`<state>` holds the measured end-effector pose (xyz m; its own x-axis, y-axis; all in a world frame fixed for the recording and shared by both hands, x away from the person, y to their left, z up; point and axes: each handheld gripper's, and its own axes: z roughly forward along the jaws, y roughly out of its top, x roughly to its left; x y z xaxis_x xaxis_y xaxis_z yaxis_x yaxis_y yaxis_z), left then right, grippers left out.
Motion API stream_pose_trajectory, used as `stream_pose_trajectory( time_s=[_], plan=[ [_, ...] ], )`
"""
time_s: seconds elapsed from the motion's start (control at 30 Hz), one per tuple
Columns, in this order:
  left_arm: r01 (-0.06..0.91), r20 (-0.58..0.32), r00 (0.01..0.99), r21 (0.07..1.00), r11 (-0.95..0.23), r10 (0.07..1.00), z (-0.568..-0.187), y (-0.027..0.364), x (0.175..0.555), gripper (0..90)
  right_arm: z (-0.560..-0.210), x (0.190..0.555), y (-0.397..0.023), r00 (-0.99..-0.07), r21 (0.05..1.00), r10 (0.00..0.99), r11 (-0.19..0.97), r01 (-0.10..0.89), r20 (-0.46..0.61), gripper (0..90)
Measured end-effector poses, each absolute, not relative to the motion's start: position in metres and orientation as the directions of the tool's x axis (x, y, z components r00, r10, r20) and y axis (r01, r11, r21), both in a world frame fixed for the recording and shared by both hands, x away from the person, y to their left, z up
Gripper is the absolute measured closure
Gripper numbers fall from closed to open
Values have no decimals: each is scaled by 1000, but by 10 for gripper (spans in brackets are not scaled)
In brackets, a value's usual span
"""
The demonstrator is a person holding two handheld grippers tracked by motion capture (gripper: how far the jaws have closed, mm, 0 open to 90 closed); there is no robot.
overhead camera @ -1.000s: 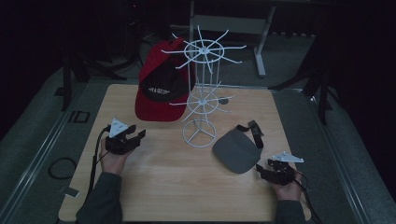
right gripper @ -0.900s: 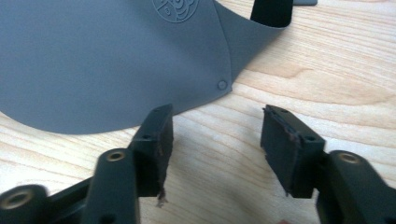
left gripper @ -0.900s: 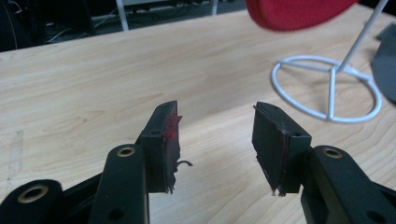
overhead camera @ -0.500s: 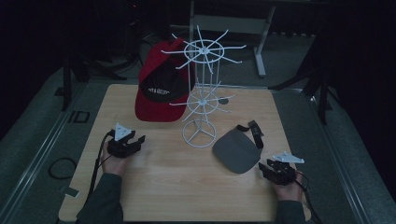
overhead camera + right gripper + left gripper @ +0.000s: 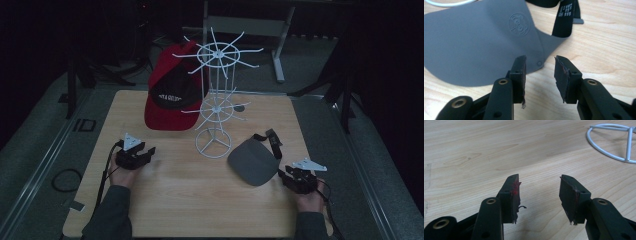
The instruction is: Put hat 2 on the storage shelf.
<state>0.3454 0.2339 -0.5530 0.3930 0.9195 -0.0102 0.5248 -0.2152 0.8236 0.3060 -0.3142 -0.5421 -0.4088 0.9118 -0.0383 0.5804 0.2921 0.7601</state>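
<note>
On the wooden surface [image 5: 170,195], right side: one grey visor [image 5: 253,164] with a black strap [image 5: 273,143], lying flat just ahead of the right hand-held gripper [image 5: 287,176]. Its jaws had just been closing, yet stood apart on nothing, the visor's edge just beyond the left jaw's tip. Left hand-held gripper [image 5: 148,151]: released, jaws wide, nothing between them, low over bare wood. Centre: one white wire rack [image 5: 215,107], upright, base ring beside the visor. Behind: one red and black cap [image 5: 171,95], against the rack.
</note>
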Motion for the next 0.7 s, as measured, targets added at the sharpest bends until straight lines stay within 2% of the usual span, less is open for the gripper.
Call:
stream_pose_trajectory(
  time_s=[0.27, 0.3, 0.33, 0.4, 0.47, 0.7],
  plan=[
    [530, -8, 392, 819, -219, 920, -554, 233, 346, 514, -533, 314, -319, -398, 774, 917, 279, 568, -38, 689],
    [530, -7, 393, 819, -220, 920, -554, 233, 346, 514, -530, 317, -318, -403, 775, 914, 286, 563, -45, 747],
    [531, -8, 395, 818, -221, 919, -554, 233, 346, 514, -530, 317, -318, -403, 775, 914, 286, 563, -45, 747],
    [530, -5, 399, 817, -226, 917, -554, 232, 346, 515, -528, 321, -317, -410, 777, 911, 297, 556, -55, 832],
    [530, -5, 399, 817, -226, 917, -554, 232, 346, 515, -526, 325, -316, -409, 779, 910, 299, 551, -61, 878],
    [532, -5, 399, 815, -228, 917, -555, 233, 346, 515, -523, 346, -312, -417, 774, 907, 304, 555, -57, 893]
  ],
)
